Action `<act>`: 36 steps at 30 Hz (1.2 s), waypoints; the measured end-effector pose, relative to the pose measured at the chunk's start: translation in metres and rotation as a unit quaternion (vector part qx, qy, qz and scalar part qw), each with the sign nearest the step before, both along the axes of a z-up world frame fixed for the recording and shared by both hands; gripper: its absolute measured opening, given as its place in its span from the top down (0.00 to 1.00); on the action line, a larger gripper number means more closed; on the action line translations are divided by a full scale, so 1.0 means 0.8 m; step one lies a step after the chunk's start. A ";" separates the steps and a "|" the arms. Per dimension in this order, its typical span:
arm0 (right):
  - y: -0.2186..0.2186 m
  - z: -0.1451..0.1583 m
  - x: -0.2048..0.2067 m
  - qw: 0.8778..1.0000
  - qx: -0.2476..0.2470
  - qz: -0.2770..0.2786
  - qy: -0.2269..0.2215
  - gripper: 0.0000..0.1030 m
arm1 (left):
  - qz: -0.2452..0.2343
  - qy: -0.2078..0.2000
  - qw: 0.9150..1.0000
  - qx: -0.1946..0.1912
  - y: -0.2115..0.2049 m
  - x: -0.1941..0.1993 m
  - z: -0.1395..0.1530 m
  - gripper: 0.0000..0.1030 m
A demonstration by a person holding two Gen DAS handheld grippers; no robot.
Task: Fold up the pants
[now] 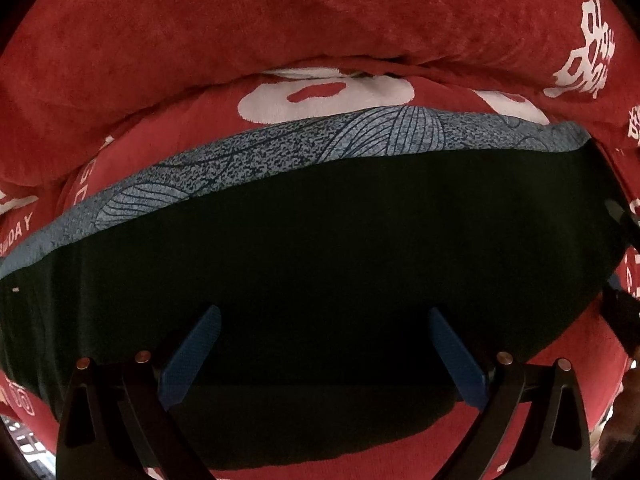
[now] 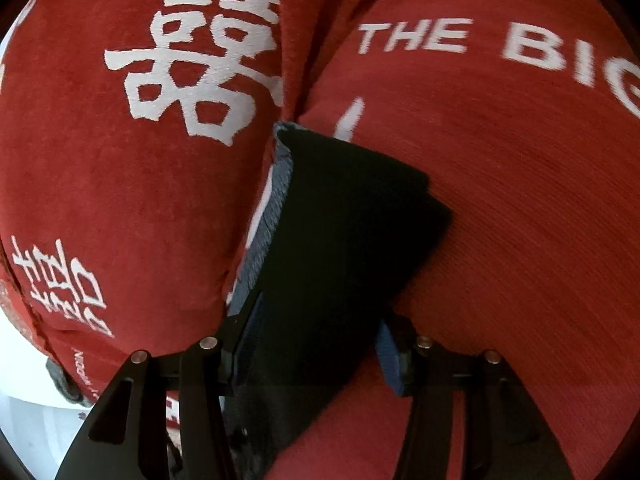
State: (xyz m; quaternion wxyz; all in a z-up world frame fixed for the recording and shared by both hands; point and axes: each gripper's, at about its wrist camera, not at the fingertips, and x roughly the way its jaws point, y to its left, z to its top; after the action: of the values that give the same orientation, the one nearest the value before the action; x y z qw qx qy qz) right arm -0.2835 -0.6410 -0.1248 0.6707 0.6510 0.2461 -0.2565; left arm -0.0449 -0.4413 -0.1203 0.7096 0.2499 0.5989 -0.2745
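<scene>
On the red cushion (image 1: 360, 12), dark pants (image 1: 320, 248) lie folded; left gripper (image 1: 324, 320) spread wide above them, right gripper (image 2: 316, 320) pinching their edge.

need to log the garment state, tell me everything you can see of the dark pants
The pants look like dark, nearly black, matte soft cloth, spread flat across the red sofa cushion, over a blue-grey leaf-patterned fabric showing along their far edge. The right wrist view shows a folded end between the right gripper's fingers.
</scene>
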 end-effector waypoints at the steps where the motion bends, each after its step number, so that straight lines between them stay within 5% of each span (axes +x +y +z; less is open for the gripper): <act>1: -0.002 0.002 0.005 1.000 0.001 0.002 0.017 0.54 | 0.003 -0.005 1.000 0.003 0.000 0.001 0.004 0.00; 2: -0.003 0.004 0.009 0.999 0.001 0.007 0.032 0.75 | 0.007 -0.024 1.000 0.006 -0.001 0.002 0.014 0.00; 3: -0.003 0.008 0.012 0.999 -0.002 0.011 0.036 0.84 | 0.008 -0.034 0.999 0.003 -0.001 0.002 0.021 0.00; 7: 0.001 0.042 0.013 0.999 -0.033 0.032 0.000 0.86 | 0.006 -0.050 0.998 -0.028 -0.012 0.000 0.044 0.00; 11: 0.016 0.079 0.016 0.995 -0.069 0.063 -0.016 0.86 | -0.020 -0.033 0.999 -0.005 -0.030 -0.021 0.012 0.00; 22: 0.043 0.130 0.061 0.982 -0.141 0.122 0.009 0.86 | -0.031 -0.022 0.999 -0.012 -0.025 -0.025 0.003 0.00; 27: 0.080 0.176 0.100 0.959 -0.211 0.188 0.033 0.86 | 0.000 -0.020 0.999 -0.040 0.011 -0.002 0.038 0.00; 36: 0.216 0.221 0.203 0.873 -0.333 0.345 0.087 0.86 | 0.085 -0.076 0.993 -0.022 0.166 0.107 0.093 0.00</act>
State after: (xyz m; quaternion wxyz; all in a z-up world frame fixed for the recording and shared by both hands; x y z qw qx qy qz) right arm -0.1211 -0.4678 0.0521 0.8697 0.2381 0.4122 -0.1308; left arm 0.0409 -0.3082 -0.0463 0.7795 0.2025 0.5559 -0.2061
